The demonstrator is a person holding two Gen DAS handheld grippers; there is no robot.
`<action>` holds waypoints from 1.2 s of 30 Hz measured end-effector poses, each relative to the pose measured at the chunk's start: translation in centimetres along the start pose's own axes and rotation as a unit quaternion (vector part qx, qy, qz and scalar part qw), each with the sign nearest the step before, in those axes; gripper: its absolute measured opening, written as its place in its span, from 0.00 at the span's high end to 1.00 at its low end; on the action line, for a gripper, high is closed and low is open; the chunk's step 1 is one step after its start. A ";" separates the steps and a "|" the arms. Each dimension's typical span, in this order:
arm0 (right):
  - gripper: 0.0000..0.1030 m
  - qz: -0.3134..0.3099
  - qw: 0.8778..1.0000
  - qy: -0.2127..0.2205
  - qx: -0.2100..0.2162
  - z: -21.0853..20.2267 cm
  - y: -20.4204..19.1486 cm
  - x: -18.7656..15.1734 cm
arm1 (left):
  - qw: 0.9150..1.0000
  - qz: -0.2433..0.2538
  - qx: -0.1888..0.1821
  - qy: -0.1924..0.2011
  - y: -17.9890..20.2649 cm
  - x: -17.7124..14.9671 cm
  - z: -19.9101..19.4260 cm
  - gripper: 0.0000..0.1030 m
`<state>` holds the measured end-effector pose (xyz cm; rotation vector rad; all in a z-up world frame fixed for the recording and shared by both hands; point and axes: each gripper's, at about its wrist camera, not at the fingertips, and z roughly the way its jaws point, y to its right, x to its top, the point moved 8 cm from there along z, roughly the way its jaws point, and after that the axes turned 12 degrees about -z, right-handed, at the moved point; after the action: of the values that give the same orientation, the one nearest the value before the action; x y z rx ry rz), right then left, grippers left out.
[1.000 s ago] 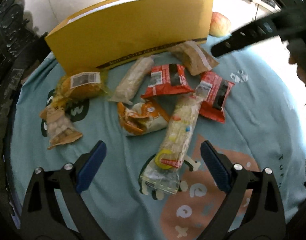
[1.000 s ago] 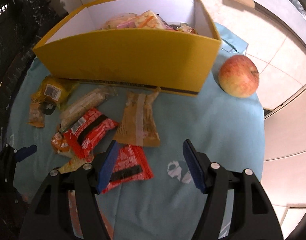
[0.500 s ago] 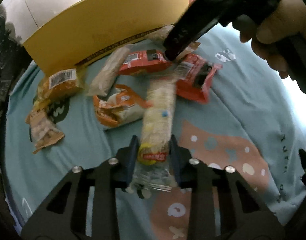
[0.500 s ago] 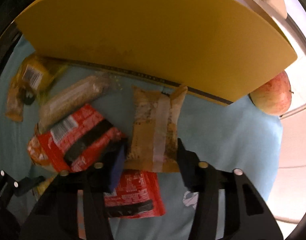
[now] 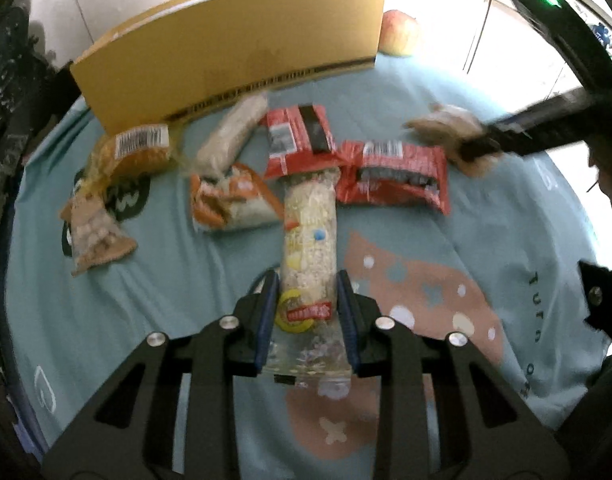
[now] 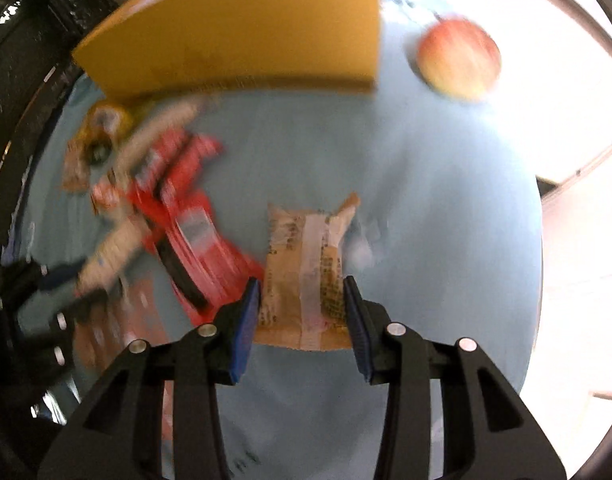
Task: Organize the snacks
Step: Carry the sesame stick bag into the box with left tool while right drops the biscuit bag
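My left gripper (image 5: 307,304) is shut on the near end of a long clear snack pack (image 5: 309,240) that lies on the teal cloth (image 5: 146,300). My right gripper (image 6: 304,308) is shut on a tan snack packet (image 6: 304,264) and holds it above the cloth; it also shows in the left wrist view (image 5: 453,136), lifted at the right. The yellow box (image 5: 234,60) stands at the back. Two red packs (image 5: 296,136) (image 5: 393,174), an orange-and-white pack (image 5: 234,200) and other snacks lie in front of it.
An apple (image 6: 457,60) sits on the cloth to the right of the box (image 6: 242,36). A yellow pack with a barcode (image 5: 142,148), a pale bar (image 5: 230,136) and a small tan bag (image 5: 94,240) lie at the left. The round table's edge curves close on the right.
Both grippers closed from open. The left now grips the long clear pack. The right took the tan packet from in front of the box and carried it up and to the right.
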<state>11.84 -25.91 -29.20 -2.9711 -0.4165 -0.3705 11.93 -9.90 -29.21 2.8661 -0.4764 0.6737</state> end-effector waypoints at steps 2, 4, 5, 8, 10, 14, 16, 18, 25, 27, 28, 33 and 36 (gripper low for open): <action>0.59 -0.014 1.000 -0.008 -0.007 0.0 -0.8 -2.2 | 1.000 0.000 0.004 -0.009 -0.3 -0.9 0.4 0.71; 0.55 -0.027 0.999 -0.004 -0.023 -0.2 -0.9 -2.8 | 1.000 0.003 0.009 -0.009 0.0 -0.9 0.8 0.62; 0.52 -0.034 0.999 -0.002 -0.038 -0.3 -1.0 -2.8 | 1.000 0.004 0.015 -0.007 0.1 -0.6 1.1 0.53; 0.37 -0.043 0.997 0.013 -0.068 -0.4 -1.5 -1.8 | 0.999 -0.009 0.032 0.005 0.0 0.7 1.8 0.22; 0.35 -0.050 0.996 0.013 -0.078 0.0 -1.7 -1.3 | 0.999 -0.023 0.027 -0.001 0.0 1.2 2.6 0.23; 0.62 -0.038 0.997 0.008 -0.059 0.9 -1.8 -1.6 | 1.000 -0.024 0.008 -0.012 0.0 1.2 3.1 0.73; 0.67 -0.028 0.999 0.010 -0.037 0.8 -2.2 -1.6 | 0.999 -0.038 -0.004 -0.007 -0.4 1.5 2.4 0.73; 0.67 -0.012 1.000 0.013 -0.017 0.3 -2.0 -1.9 | 0.999 -0.050 -0.009 0.004 -0.8 1.7 1.3 0.73; 0.67 0.024 0.998 0.047 0.022 -2.0 -2.1 -1.8 | 0.997 -0.075 -0.006 0.029 -2.2 1.9 -1.5 0.73; 0.67 0.021 0.998 0.060 0.027 -3.2 -2.5 -1.3 | 0.997 -0.073 -0.008 0.037 -2.0 1.6 -2.6 0.73; 0.67 0.019 0.997 0.065 0.029 -3.8 -2.7 -0.7 | 0.996 -0.070 -0.010 0.046 -1.8 1.8 -3.4 0.73; 0.67 0.004 0.992 0.120 0.030 -9.2 -2.8 2.0 | 0.993 -0.063 -0.009 0.095 -1.3 4.9 -7.0 0.73; 0.67 -0.011 0.987 0.156 0.023 -12.4 -3.4 4.8 | 0.990 -0.070 -0.002 0.126 -1.9 8.0 -9.2 0.73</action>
<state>12.55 -23.29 -15.74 -2.7972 -0.4131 -0.8009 15.61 -8.25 -17.52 2.7254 -0.2368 0.9886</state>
